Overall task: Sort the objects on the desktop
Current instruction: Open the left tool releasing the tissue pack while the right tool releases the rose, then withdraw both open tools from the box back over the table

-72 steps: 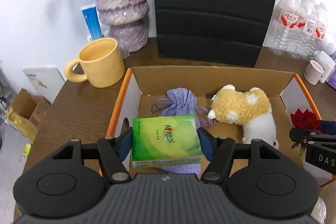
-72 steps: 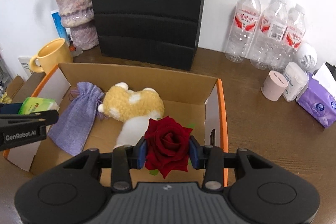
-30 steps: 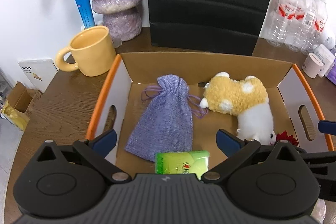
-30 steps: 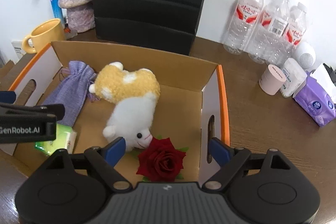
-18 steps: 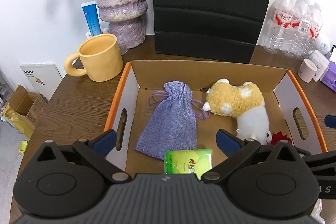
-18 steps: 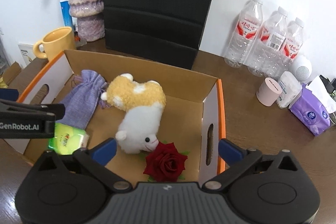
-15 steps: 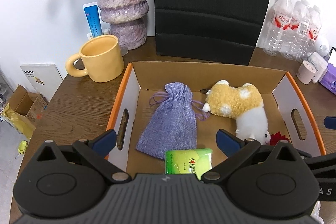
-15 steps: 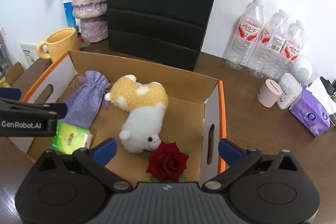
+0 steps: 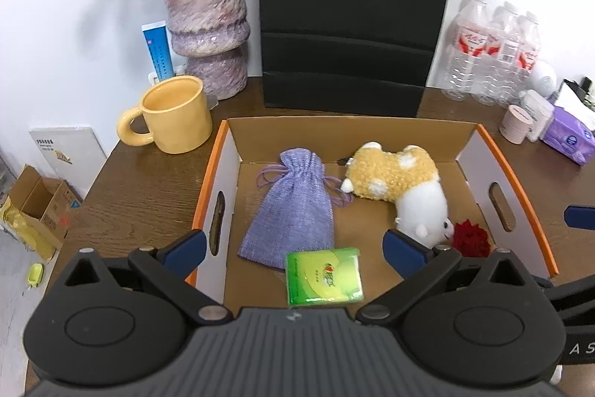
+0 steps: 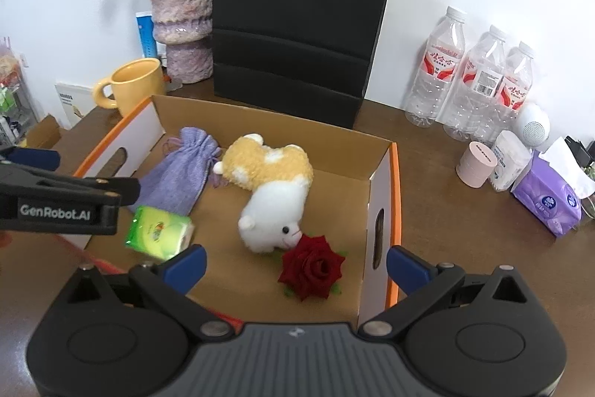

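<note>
An open cardboard box (image 9: pixel 219 173) (image 10: pixel 385 181) with orange edges holds a purple drawstring pouch (image 9: pixel 293 207) (image 10: pixel 178 173), a yellow and white plush toy (image 9: pixel 401 181) (image 10: pixel 271 185), a green tissue pack (image 9: pixel 323 276) (image 10: pixel 158 227) and a red rose (image 9: pixel 470 242) (image 10: pixel 312 266). My left gripper (image 9: pixel 293 250) is open and empty above the box's near edge, over the tissue pack. My right gripper (image 10: pixel 295 265) is open and empty above the rose. The left gripper's side also shows in the right wrist view (image 10: pixel 55 196).
A yellow mug (image 9: pixel 173 114), a purple vase with dried flowers (image 9: pixel 206 25) and a black paper bag (image 9: pixel 353 10) stand behind the box. Water bottles (image 10: pixel 479 77), a pink cup (image 10: pixel 476 164) and a purple tissue pack (image 10: pixel 548 203) stand at right.
Both grippers opened, dropping the tissue pack and the rose into the box, then pulled up and back. The objects now lie still.
</note>
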A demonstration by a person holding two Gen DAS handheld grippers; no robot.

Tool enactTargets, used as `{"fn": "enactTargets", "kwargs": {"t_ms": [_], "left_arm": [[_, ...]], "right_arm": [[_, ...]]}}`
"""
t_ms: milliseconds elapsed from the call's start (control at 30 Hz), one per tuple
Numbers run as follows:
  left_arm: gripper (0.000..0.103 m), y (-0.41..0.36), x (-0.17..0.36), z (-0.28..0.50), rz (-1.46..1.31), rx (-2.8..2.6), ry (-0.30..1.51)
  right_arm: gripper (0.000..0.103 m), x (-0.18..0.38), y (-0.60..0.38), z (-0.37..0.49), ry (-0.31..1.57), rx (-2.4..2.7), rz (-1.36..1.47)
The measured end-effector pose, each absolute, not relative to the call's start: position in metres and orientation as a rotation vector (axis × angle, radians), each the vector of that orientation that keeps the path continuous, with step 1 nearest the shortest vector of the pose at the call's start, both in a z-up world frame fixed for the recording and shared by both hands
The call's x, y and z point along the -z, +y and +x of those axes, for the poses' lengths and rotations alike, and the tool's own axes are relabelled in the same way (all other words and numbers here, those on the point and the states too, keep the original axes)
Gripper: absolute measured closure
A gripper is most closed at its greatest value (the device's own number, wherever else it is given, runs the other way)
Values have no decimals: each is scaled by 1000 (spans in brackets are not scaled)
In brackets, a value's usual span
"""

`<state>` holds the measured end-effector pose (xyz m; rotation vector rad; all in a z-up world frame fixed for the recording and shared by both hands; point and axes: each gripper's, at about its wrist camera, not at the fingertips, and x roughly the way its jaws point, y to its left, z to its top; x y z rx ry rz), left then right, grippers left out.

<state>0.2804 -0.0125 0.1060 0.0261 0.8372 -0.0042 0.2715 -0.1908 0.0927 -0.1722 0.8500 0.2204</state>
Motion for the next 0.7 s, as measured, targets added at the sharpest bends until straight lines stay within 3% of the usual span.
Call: {"fn": "enactTargets", "kwargs": {"t_ms": [700], "left_arm": [[0, -12, -109, 154, 84, 181, 725]], "right_arm": [[0, -93, -221, 155, 785, -228, -191]]}}
